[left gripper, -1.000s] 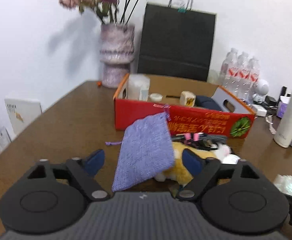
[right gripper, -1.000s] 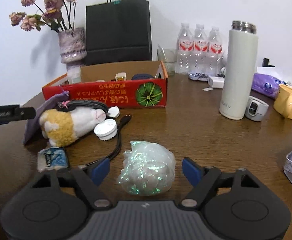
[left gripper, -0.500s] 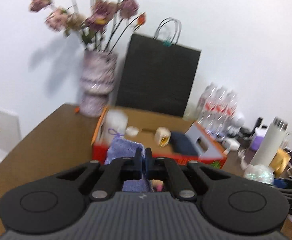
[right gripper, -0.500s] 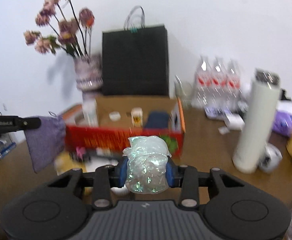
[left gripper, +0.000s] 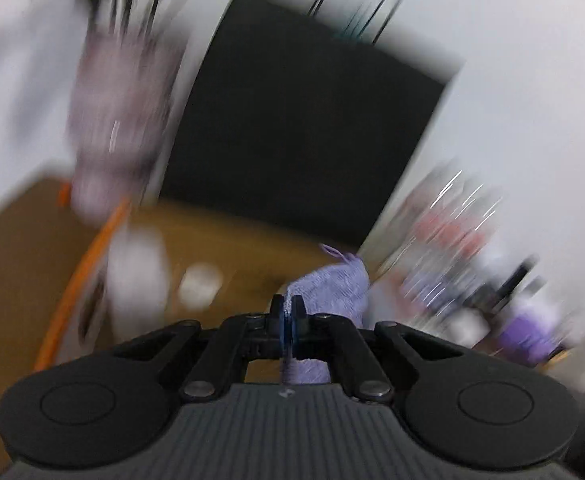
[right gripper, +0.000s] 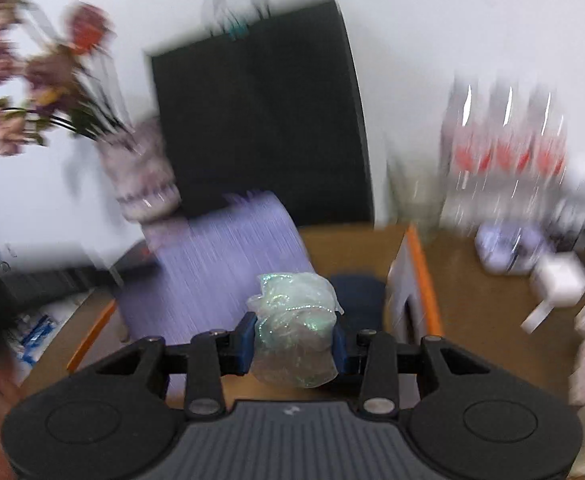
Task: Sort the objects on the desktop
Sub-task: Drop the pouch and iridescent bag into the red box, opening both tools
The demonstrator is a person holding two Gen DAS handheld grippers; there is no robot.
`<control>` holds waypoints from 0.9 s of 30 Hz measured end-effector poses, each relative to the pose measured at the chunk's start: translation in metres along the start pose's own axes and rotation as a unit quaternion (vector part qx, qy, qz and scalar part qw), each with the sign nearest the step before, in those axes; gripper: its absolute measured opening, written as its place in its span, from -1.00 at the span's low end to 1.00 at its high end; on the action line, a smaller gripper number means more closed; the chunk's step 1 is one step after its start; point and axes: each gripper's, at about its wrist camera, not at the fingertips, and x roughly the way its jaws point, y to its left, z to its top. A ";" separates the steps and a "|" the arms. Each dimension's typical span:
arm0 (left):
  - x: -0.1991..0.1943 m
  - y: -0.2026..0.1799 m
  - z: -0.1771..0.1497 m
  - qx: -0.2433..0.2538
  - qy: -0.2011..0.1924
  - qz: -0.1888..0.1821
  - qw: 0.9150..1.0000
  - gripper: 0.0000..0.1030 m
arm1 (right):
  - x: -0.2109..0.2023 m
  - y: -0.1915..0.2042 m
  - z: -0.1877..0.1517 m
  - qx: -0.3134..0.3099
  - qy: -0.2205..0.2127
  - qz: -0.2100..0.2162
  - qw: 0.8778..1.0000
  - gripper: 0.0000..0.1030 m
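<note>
My left gripper [left gripper: 287, 312] is shut on the purple knitted pouch [left gripper: 332, 286], which hangs from its tips over the open cardboard box [left gripper: 228, 248]. In the right wrist view the same purple pouch [right gripper: 220, 264] shows blurred at centre left, above the box [right gripper: 420, 264]. My right gripper [right gripper: 294, 342] is shut on a crumpled iridescent plastic bundle [right gripper: 294, 332], held over the box's interior. Both views are motion-blurred.
A black paper bag [right gripper: 260, 120] stands behind the box, with a flower vase [right gripper: 140, 176] to its left. Water bottles [right gripper: 504, 152] and small white items [right gripper: 556, 280] sit on the brown table at the right. A dark blue object [right gripper: 360, 292] lies inside the box.
Both grippers closed on their objects, lifted them off the table and carried them forward over the box. The pouch and the plastic bundle now hang in the air.
</note>
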 end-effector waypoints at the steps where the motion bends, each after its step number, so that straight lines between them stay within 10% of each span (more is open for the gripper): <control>1: 0.017 0.004 -0.009 0.009 0.033 0.040 0.999 -0.89 | 0.011 0.001 0.001 -0.003 0.013 -0.005 1.000 -0.30; 2: 0.025 0.006 -0.014 0.015 0.048 0.055 0.997 -0.83 | 0.021 0.004 0.002 -0.010 0.026 -0.008 1.000 -0.30; 6: 0.023 0.016 -0.020 0.007 0.063 0.060 0.996 0.40 | 0.050 0.011 -0.002 -0.024 0.066 -0.014 0.997 -0.19; 13: -0.047 0.021 0.002 0.037 -0.026 0.073 0.996 0.78 | 0.026 0.009 -0.004 -0.009 0.089 0.005 0.996 0.41; 27: -0.091 0.002 -0.040 0.134 0.005 0.166 0.977 1.00 | -0.060 0.016 -0.032 -0.039 -0.014 -0.058 0.997 0.69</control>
